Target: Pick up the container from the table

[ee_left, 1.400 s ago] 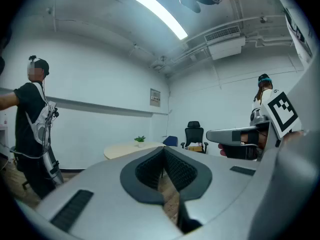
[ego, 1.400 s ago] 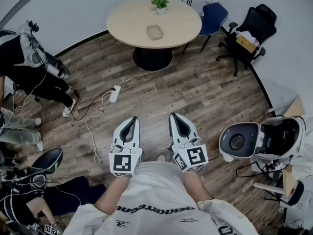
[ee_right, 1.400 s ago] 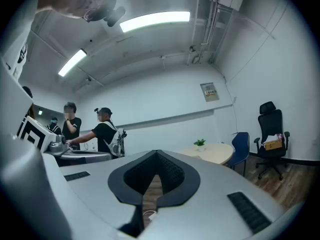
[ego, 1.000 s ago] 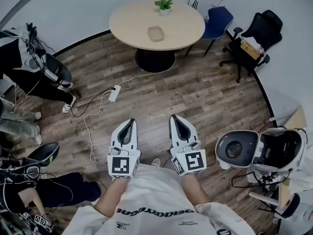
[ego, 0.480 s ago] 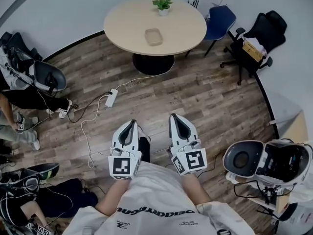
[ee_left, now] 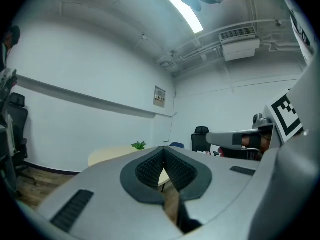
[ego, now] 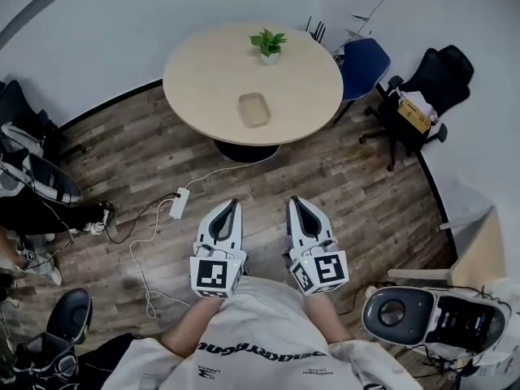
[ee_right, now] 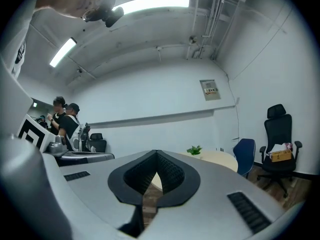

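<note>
Now left tongs [ego: 230, 205] and right tongs [ego: 293, 203] clenched, empty, short of the worktop [ego: 188, 96].
Side by side they hang over open floor [ego: 260, 177] before its near edge; the container [ego: 254, 109] lies mid-worktop, clear of the rim, potted plant [ego: 268, 44] beyond.

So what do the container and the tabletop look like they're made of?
Container: probably plastic or moulded fibre, matte beige; rounded corners, raised rim, no shine. Too small to settle.
Tabletop: likely pale wood-look laminate, smooth and matte; even colour, thin clean edge, no visible grain.
</note>
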Available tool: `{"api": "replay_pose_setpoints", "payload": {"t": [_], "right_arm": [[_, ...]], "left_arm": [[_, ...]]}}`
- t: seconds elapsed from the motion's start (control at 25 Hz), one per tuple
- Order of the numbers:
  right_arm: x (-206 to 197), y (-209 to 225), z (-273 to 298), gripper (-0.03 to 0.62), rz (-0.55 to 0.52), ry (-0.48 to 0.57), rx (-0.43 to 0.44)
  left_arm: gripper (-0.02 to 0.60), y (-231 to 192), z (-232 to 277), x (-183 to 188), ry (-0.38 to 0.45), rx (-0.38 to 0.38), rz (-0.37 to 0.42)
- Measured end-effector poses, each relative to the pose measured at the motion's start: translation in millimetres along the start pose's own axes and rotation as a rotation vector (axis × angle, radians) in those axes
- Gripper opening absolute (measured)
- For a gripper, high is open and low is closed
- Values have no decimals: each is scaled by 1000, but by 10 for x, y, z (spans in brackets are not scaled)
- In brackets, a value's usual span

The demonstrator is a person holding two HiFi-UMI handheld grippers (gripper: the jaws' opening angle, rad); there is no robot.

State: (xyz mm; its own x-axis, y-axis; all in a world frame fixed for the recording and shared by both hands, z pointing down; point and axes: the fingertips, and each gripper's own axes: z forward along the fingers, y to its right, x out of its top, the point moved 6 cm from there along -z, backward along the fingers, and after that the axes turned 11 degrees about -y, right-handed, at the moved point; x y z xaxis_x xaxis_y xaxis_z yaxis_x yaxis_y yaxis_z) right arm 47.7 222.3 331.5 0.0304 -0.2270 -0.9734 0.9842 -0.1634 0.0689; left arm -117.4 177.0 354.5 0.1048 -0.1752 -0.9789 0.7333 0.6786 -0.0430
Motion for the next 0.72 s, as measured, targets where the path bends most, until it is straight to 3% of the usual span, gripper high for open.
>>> {"api": "replay_pose_setpoints", "payload": {"t": [0.4, 0.72], "right_arm": [[135, 312, 1113, 25, 37, -31, -22], [97, 697, 1694, 25, 52, -87, 5]], "left_arm": [[17, -671, 970, 192, -33, -40, 19], [17, -824, 1619, 102, -115, -14, -59]]}}
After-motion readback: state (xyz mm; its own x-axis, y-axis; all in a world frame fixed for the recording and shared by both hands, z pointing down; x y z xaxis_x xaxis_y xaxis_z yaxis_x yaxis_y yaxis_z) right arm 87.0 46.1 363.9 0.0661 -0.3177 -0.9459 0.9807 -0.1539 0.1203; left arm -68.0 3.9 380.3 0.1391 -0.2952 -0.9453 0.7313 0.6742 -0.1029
